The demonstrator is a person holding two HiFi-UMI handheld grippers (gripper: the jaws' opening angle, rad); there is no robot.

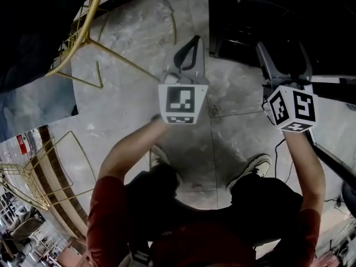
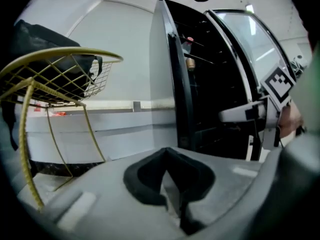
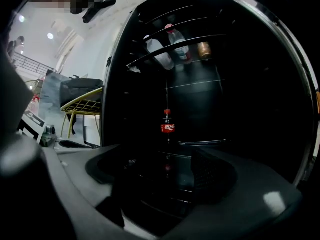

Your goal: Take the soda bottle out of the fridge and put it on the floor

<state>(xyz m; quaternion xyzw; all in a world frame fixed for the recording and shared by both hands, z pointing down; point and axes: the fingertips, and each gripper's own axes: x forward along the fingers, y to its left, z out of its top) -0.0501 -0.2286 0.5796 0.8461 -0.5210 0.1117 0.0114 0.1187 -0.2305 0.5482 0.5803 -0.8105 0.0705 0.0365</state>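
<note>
Empty, the left hand-held gripper [image 2: 167, 154] is closed, the right hand-held gripper [image 3: 160, 179] open facing one soda bottle [image 3: 168, 124].

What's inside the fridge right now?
A red-labelled soda bottle stands on a middle shelf; clear bottles and a brown container sit above. Lower down is too dark.

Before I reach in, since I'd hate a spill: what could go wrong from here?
The soda bottle stands upright, alone in the dark fridge; the open right gripper could tip it if one jaw clips it first. Clear bottles lying above it could get bumped. A cable lies on the floor by the right shoe, a possible snag.
</note>
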